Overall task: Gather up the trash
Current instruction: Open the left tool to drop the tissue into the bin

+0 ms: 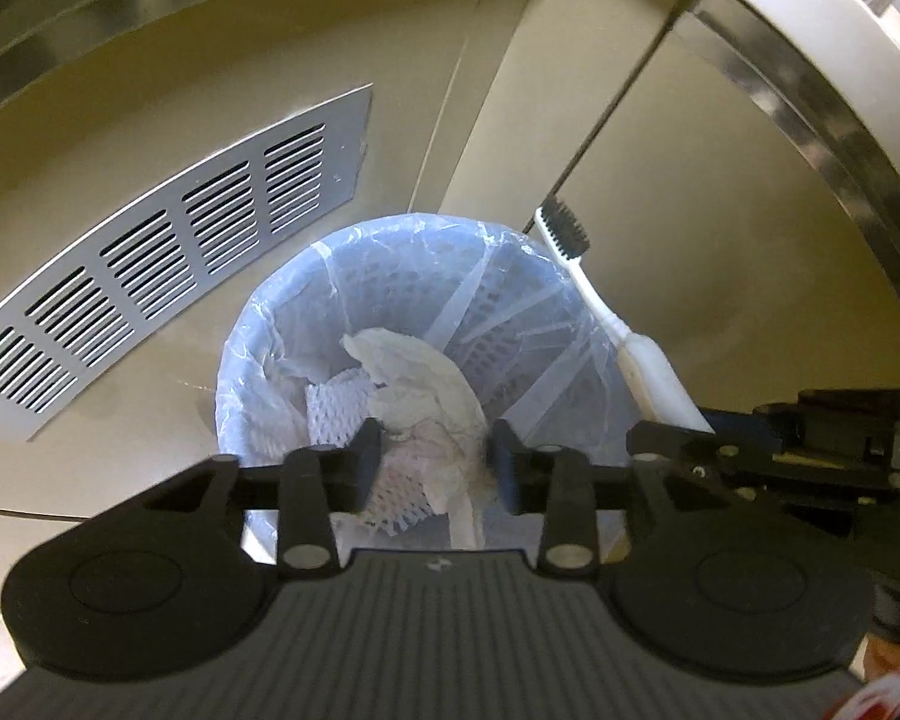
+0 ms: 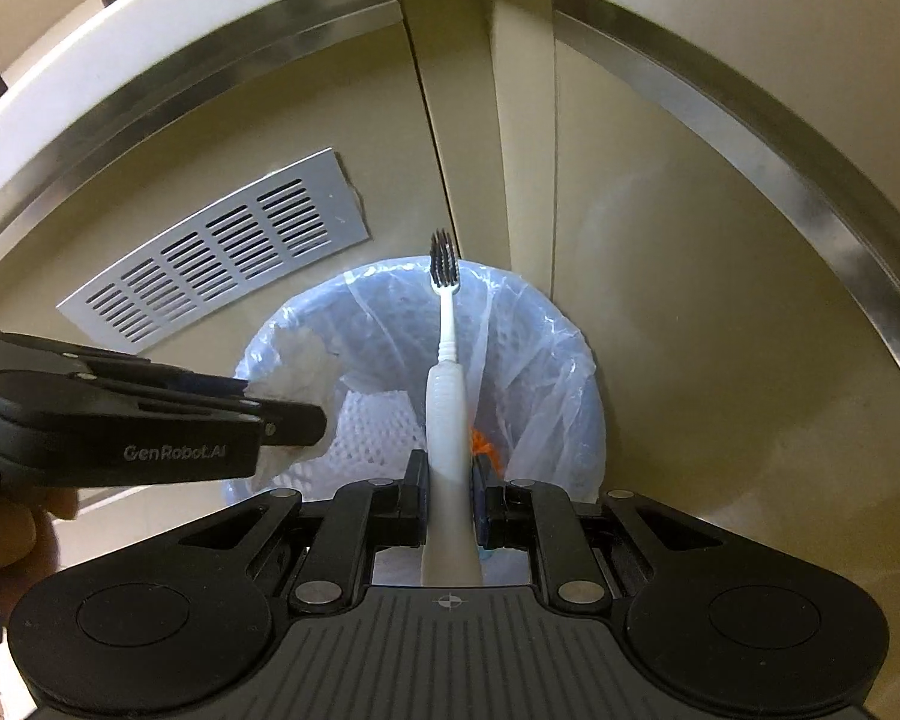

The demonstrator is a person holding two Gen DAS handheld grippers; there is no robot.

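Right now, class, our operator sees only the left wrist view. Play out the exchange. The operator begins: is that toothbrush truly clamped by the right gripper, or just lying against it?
Observer: Clamped. In the right wrist view, the right gripper has a pad pressed on each side of the toothbrush handle.
Operator: Where does its head line up from there?
Observer: With the far rim of the lined bin, bristles facing the camera. I cannot tell how high it is.
Operator: Is there anything in the bin that I miss?
Observer: An orange scrap, just right of the handle, beside the white netting.
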